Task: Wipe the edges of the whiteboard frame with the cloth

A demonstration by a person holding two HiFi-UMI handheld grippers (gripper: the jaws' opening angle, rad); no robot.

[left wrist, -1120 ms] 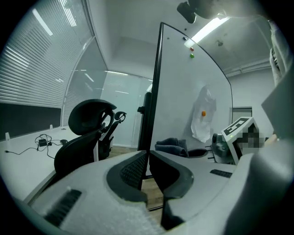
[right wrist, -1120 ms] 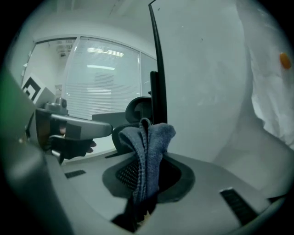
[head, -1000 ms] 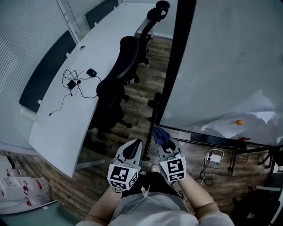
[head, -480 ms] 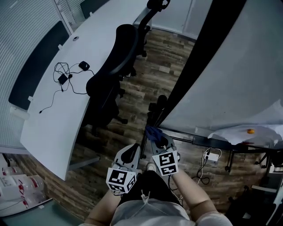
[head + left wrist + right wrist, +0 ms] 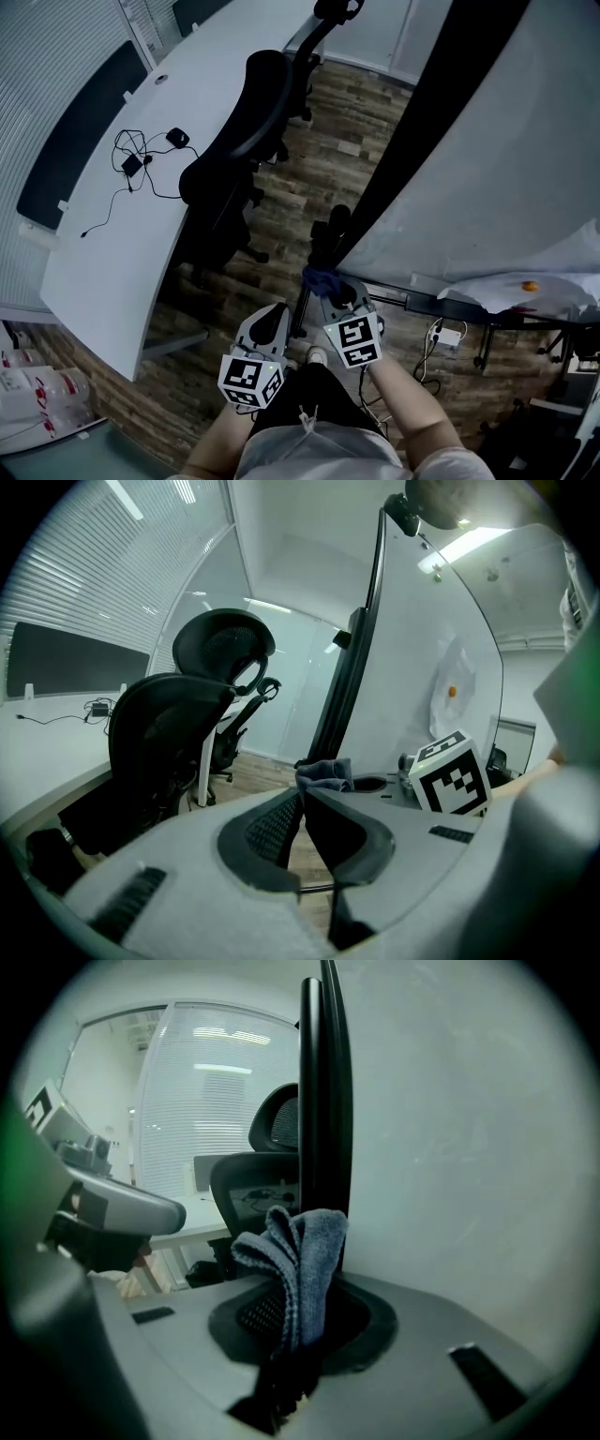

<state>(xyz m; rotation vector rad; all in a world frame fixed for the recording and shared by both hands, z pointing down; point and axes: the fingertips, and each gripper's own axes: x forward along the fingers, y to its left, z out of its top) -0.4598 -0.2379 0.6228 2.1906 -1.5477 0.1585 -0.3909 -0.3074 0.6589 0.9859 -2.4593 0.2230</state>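
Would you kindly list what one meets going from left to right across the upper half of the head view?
Window blinds → white desk → black office chair → wooden floor → black whiteboard frame → whiteboard surface.

A black office chair point(image 5: 242, 141) stands beside a long curved white desk point(image 5: 108, 253) carrying tangled black cables point(image 5: 141, 173), on wood-plank flooring point(image 5: 333, 155).

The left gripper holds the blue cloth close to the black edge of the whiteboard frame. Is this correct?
No. It is the right gripper that holds the blue cloth close to the black edge of the whiteboard frame; the right gripper view shows its jaws shut on the cloth.
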